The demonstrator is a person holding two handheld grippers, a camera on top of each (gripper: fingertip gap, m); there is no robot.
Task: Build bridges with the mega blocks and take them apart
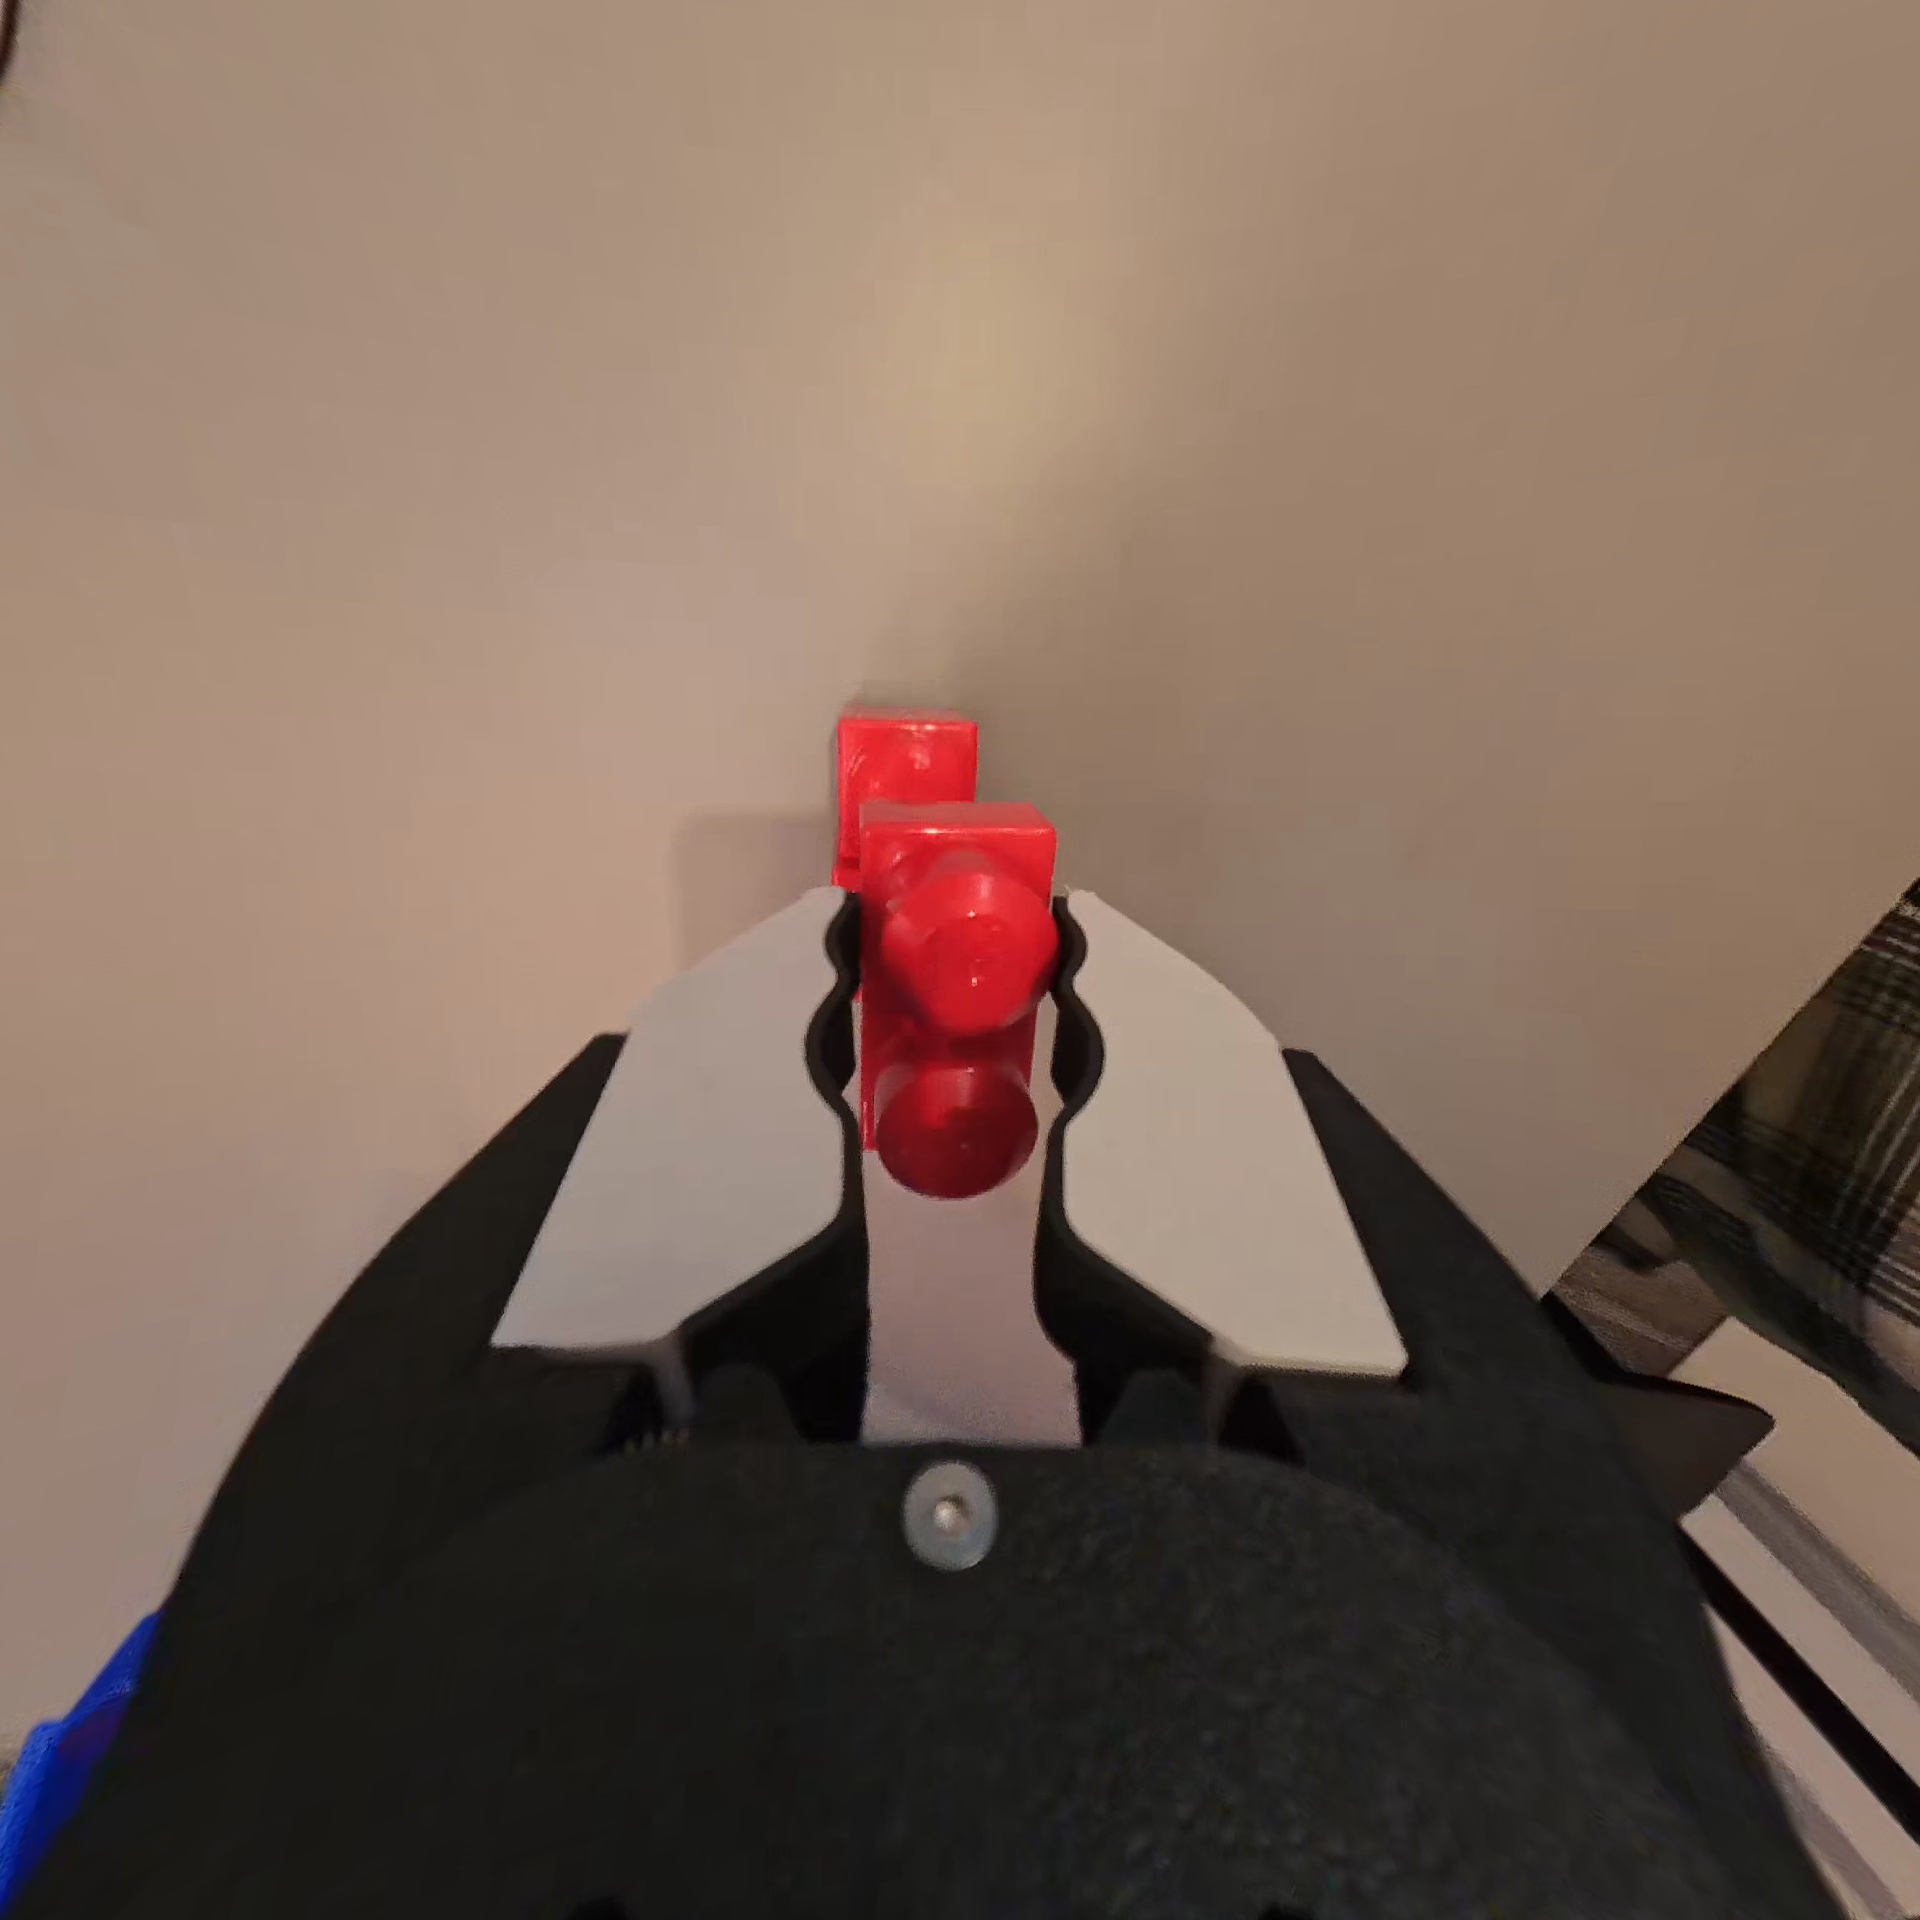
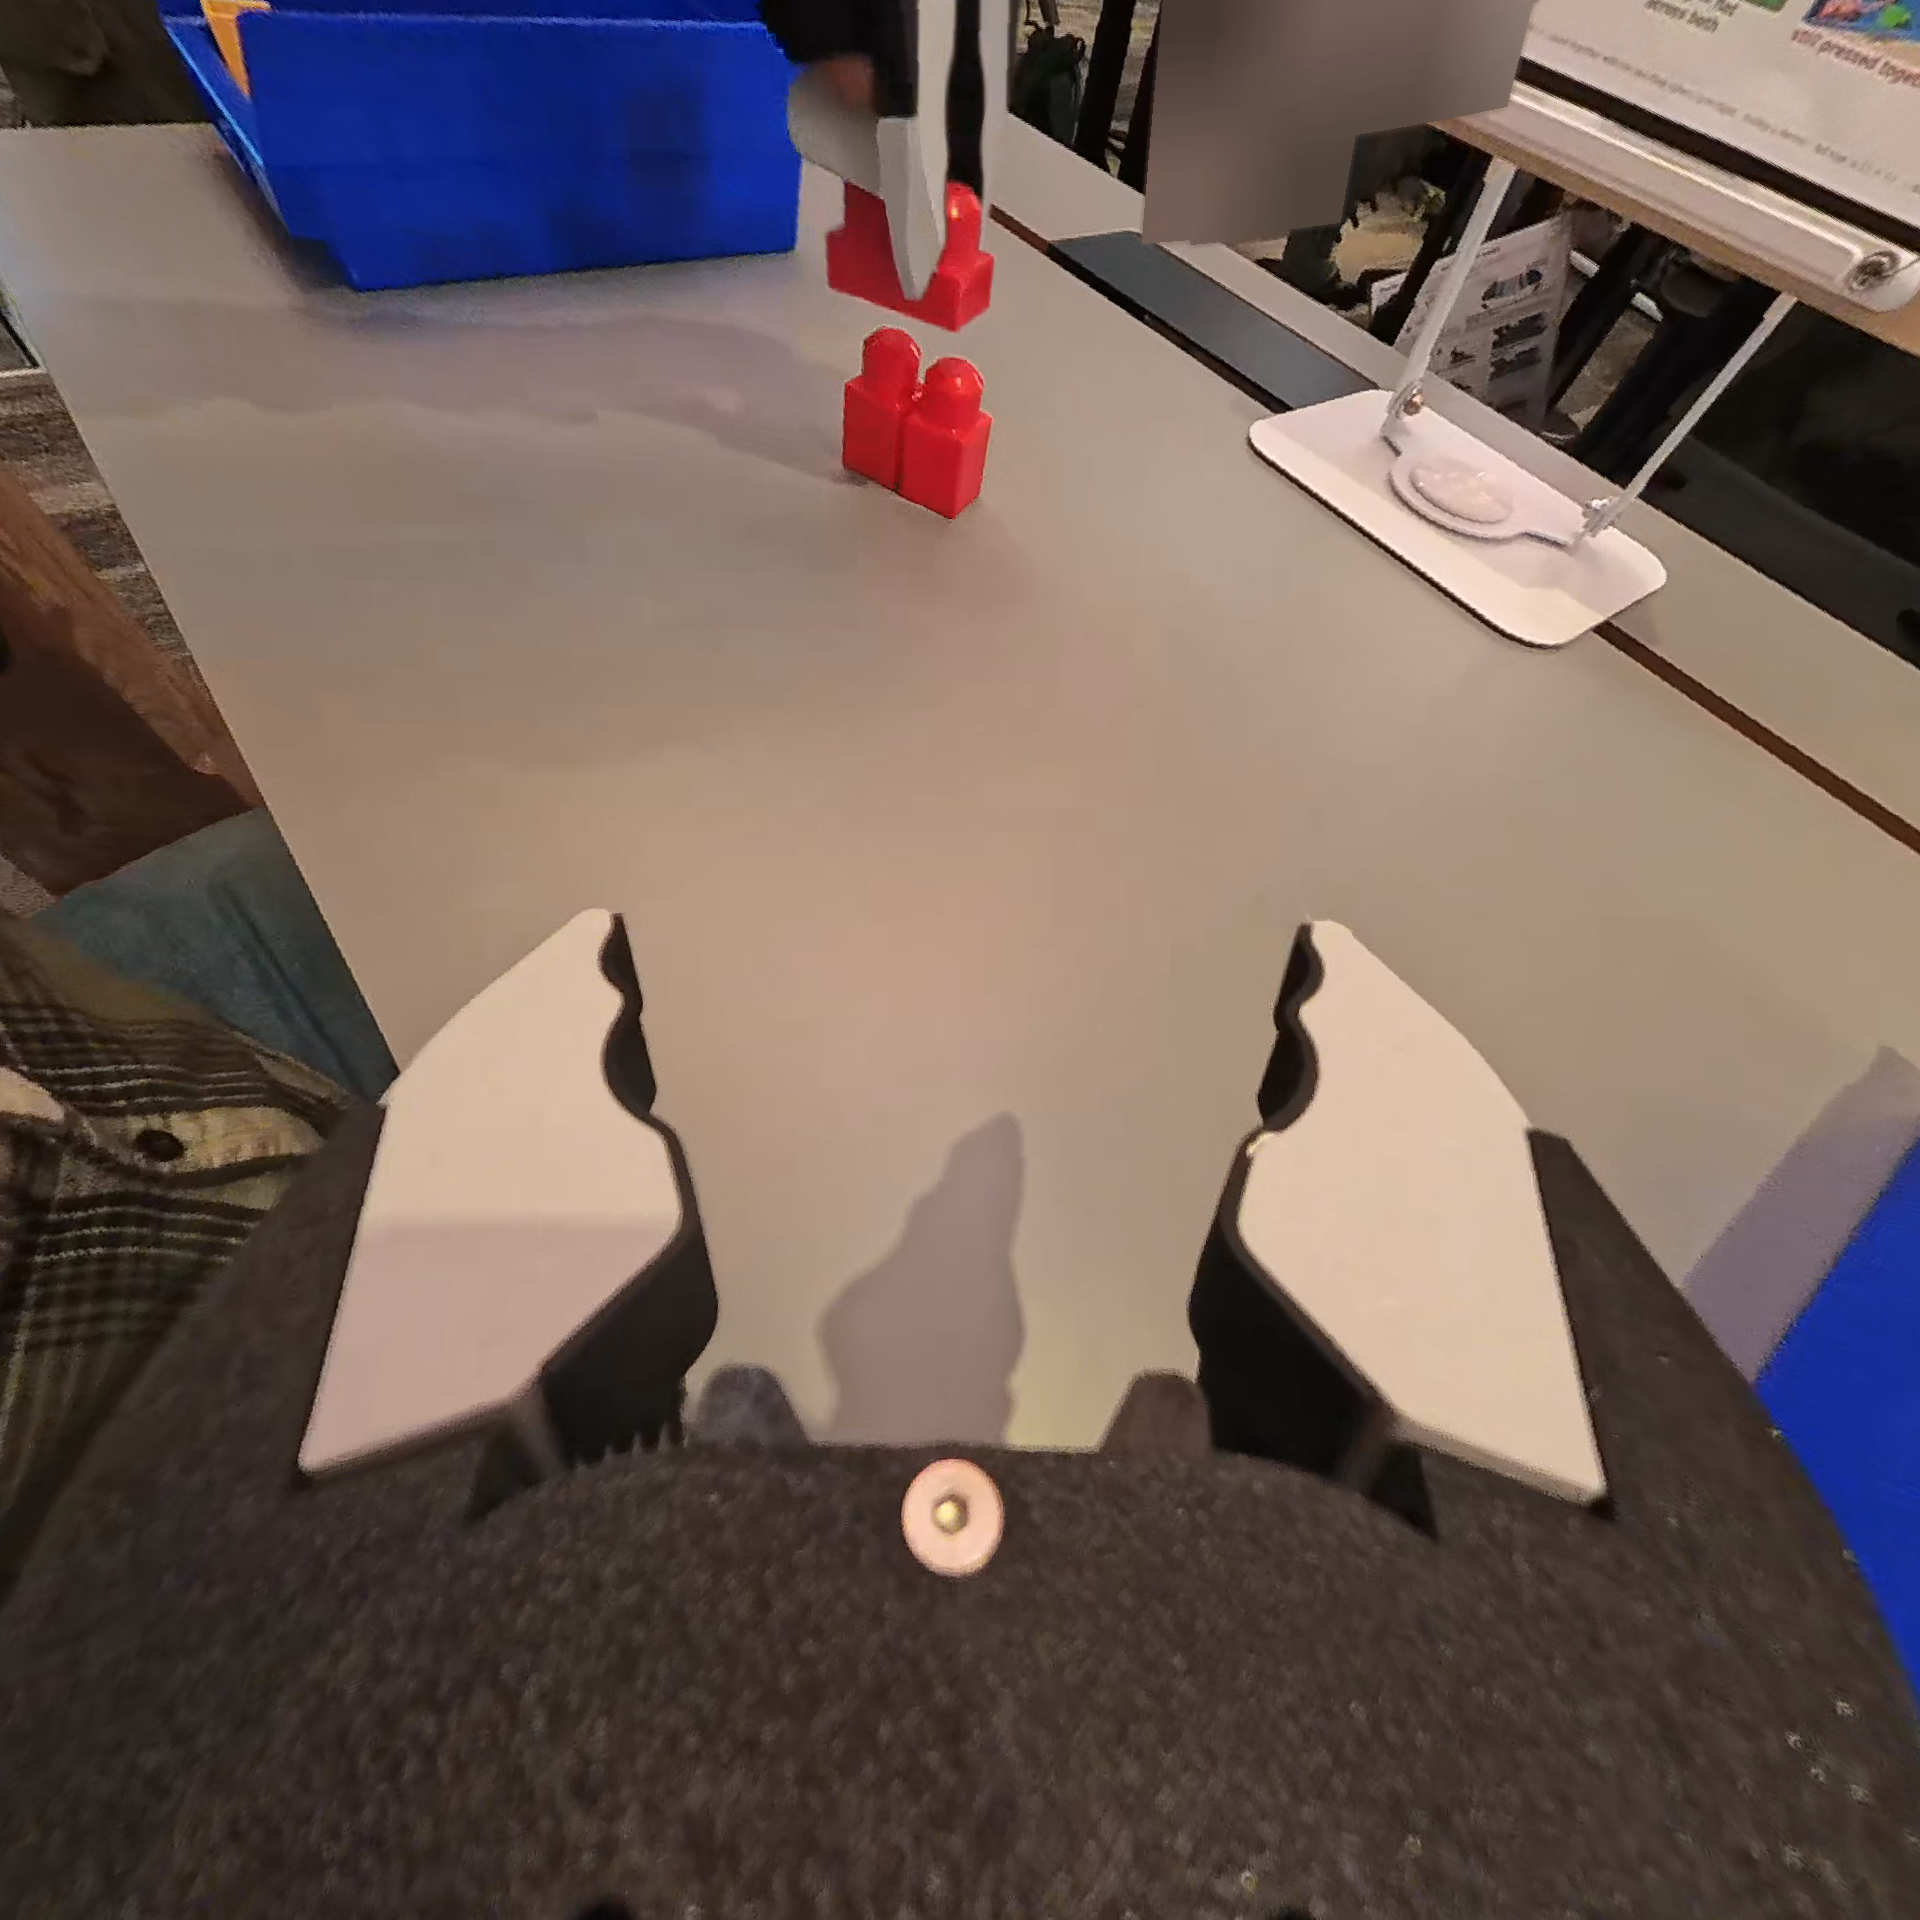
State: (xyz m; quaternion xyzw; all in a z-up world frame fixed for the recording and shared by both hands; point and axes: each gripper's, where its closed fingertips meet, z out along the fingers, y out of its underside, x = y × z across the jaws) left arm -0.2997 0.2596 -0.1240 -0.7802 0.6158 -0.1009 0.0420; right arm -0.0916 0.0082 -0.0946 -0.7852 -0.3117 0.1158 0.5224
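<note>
My right tongs [image 2: 961, 1023] hover low over the desk [image 2: 935, 748], spread wide and empty. Farther off, my left tongs [image 1: 954, 940] point straight down, clamping a red two-stud block [image 1: 951, 997] just above the red block pair [image 2: 914, 431] standing on the desk. Beyond sits a blue bin [image 2: 499, 156], contents hidden.

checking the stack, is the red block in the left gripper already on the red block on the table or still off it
Off. In the right wrist view the held red block, clamped by the left gripper, hangs above the standing red block with a visible gap of table.
</note>
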